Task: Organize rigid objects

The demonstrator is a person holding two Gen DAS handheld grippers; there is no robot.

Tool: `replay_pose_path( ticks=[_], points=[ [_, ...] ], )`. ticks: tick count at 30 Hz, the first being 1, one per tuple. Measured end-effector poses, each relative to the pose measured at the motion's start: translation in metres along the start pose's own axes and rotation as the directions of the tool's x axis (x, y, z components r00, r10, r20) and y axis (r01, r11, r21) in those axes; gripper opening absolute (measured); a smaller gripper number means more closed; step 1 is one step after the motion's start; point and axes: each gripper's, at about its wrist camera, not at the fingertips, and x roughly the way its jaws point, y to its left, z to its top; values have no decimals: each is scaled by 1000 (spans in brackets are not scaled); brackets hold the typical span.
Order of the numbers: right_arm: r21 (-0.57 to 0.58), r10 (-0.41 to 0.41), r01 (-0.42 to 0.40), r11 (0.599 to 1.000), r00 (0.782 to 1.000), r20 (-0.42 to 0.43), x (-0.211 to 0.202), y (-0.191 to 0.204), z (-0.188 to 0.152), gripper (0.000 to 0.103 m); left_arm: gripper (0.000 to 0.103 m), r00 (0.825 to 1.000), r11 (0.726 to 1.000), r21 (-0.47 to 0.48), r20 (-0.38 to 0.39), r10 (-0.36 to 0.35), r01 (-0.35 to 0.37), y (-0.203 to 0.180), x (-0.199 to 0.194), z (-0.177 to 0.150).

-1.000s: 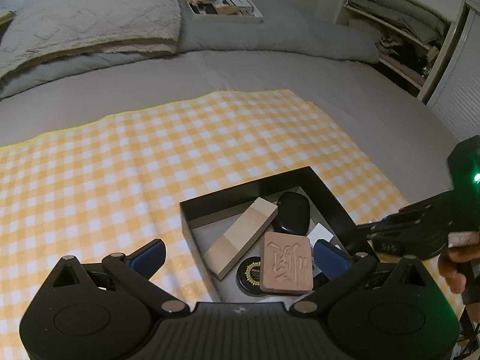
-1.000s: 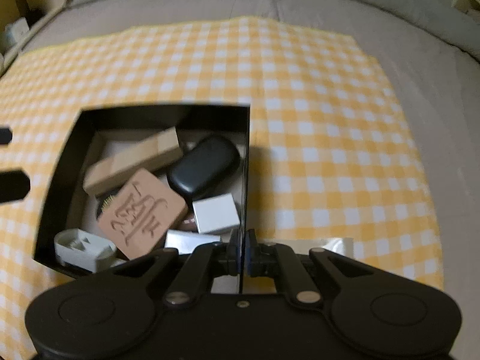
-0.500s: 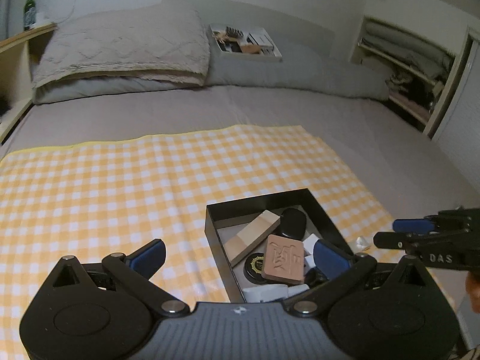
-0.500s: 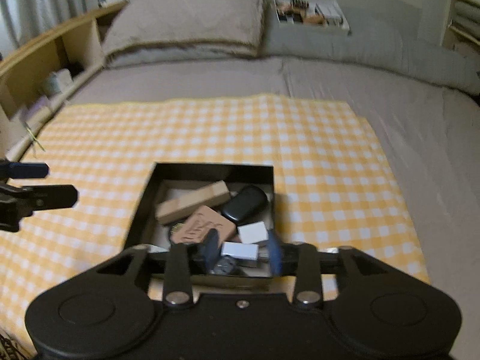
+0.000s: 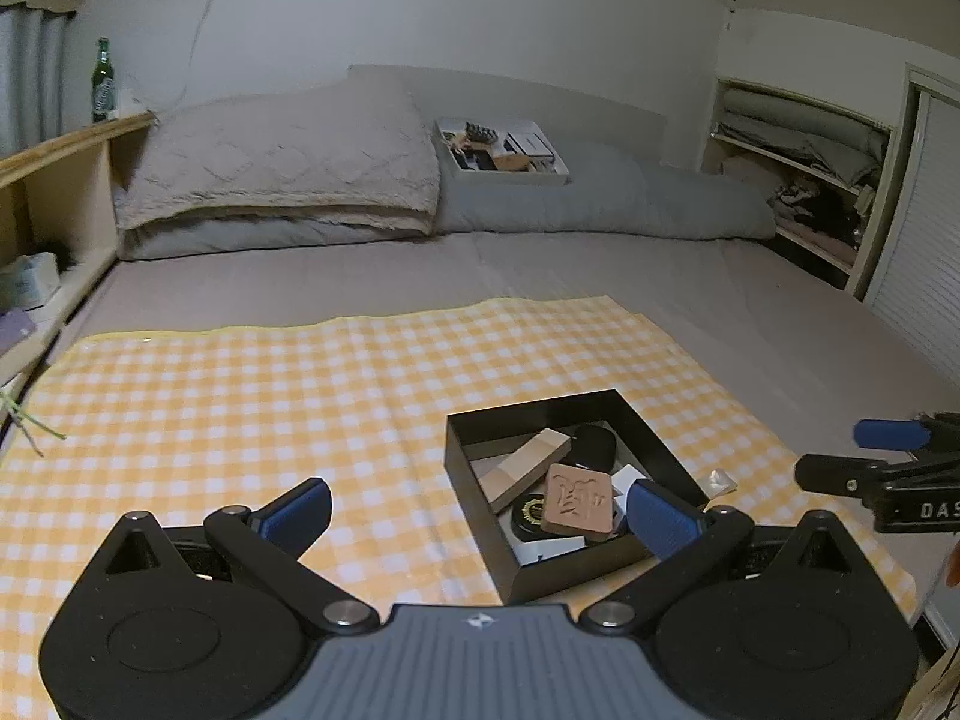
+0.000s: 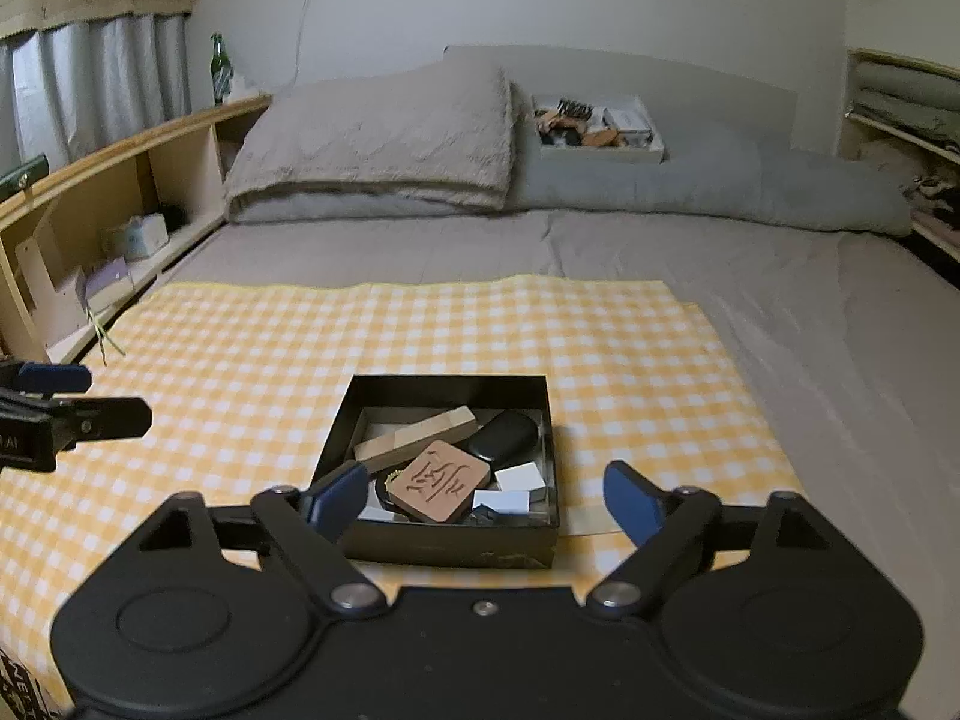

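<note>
Black box (image 6: 450,534) near the right edge of the checked cloth (image 5: 240,396) on the bed (image 5: 600,276), holding rigid pieces: carved tile (image 6: 438,482), wooden block (image 6: 414,435), black case (image 6: 503,434); all judged stiff and light, the smooth case likely slippery, best pinched across flat faces; left hand-held gripper (image 5: 477,507) and right hand-held gripper (image 6: 486,495) both spread, empty; soft bedding gives an unsteady base.

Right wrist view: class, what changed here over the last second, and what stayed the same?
The right tool opened from shut on the black box wall, let it go and drew back; the left tool withdrew too. The carved tile and other contents stayed put.
</note>
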Motion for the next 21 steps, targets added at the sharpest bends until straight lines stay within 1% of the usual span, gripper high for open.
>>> replay_pose_path(
  ticks=[3,4,10,14,21],
  points=[
    [7,-5,4,1000,999,32,-10,4,-7,96,103,1000,1000,-16,18,12,-11,1,-8,-7],
    [7,2,-3,1000,999,39,-12,5,-9,100,103,1000,1000,-17,22,12,-12,1,-11,-9],
    [16,2,-3,1000,996,92,-24,11,-19,102,103,999,1000,-15,39,22,-21,-1,-20,-19],
    [16,-5,3,1000,993,121,-27,15,-27,103,103,998,999,20,56,36,-37,-6,-25,-24],
    [-1,-2,2,1000,990,144,-30,21,-30,103,103,997,999,23,65,36,-37,-7,-30,-29]
  ],
)
